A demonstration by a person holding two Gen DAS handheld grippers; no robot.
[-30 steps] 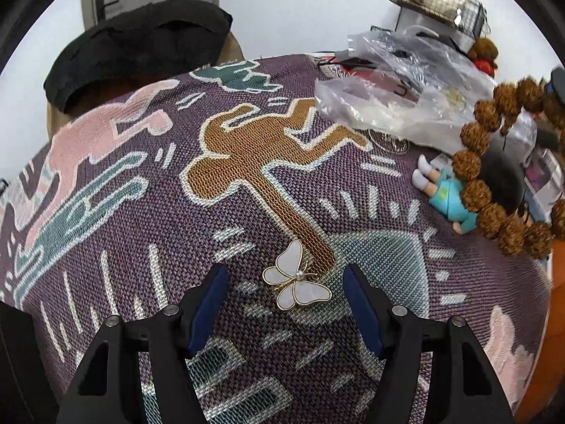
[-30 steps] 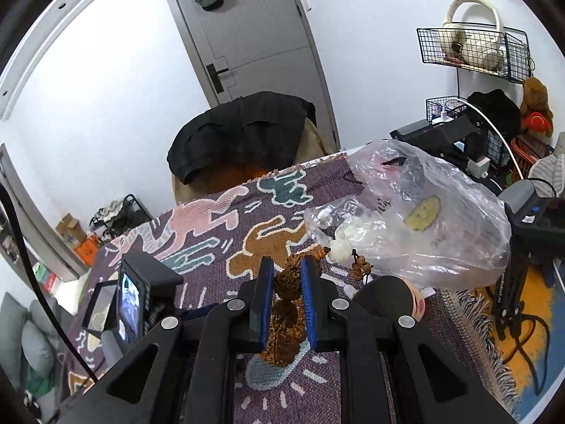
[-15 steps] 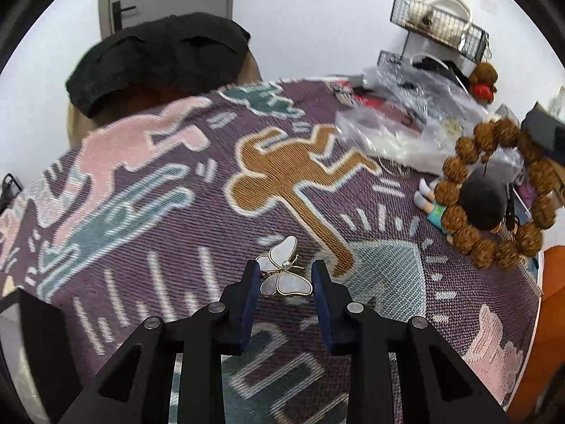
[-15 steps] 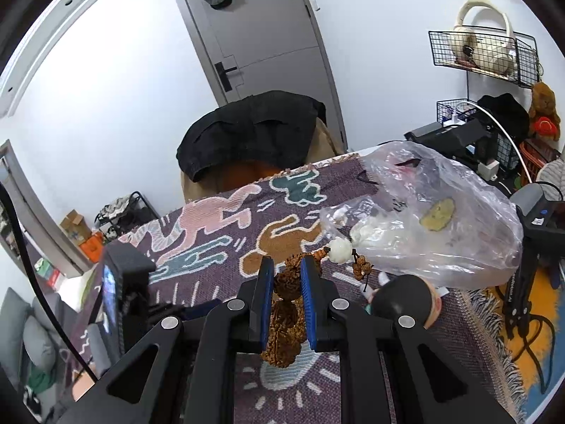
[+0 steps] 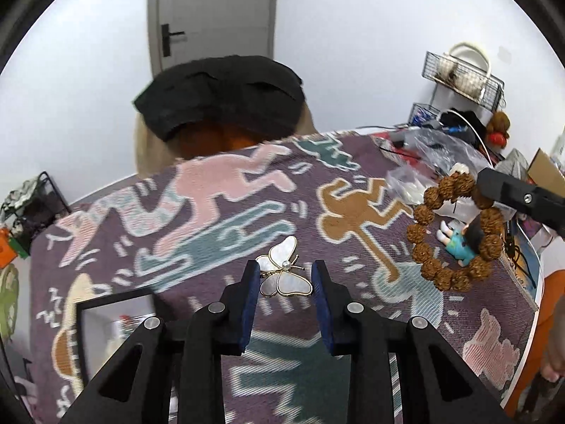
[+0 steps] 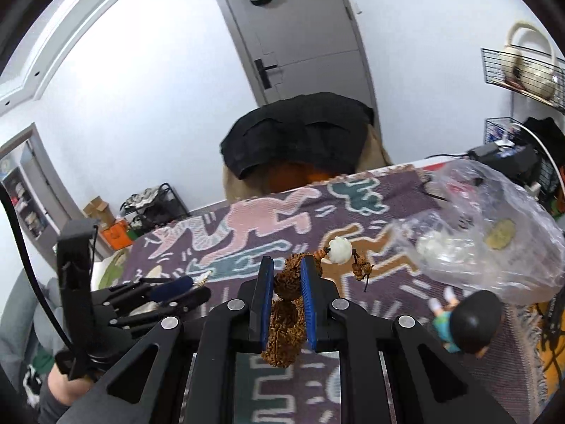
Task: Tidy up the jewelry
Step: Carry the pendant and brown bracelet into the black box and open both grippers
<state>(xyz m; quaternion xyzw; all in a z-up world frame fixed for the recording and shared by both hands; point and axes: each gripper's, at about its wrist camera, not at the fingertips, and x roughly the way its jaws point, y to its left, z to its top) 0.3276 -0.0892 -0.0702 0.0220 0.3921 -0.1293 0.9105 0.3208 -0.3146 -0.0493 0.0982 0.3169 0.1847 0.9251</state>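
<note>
My left gripper (image 5: 284, 268) is shut on a white and gold butterfly brooch (image 5: 285, 277) and holds it above the patterned purple cloth (image 5: 226, 219). My right gripper (image 6: 285, 265) is shut on a brown bead bracelet (image 6: 284, 312), which hangs as a ring in the left wrist view (image 5: 455, 233) at the right. A white bead (image 6: 340, 250) and a small tassel hang off the bracelet past the fingertips. The left gripper also shows in the right wrist view (image 6: 180, 288) at the lower left.
A black-framed tray (image 5: 116, 321) lies on the cloth at the lower left. A clear plastic bag (image 6: 494, 233) and a small doll (image 6: 466, 321) lie at the right. A chair draped in black cloth (image 5: 219, 95) stands behind the table.
My left gripper closed on the butterfly brooch and lifted it off the cloth, tilting the view up. My right gripper stayed shut on the bracelet and shifted a little.
</note>
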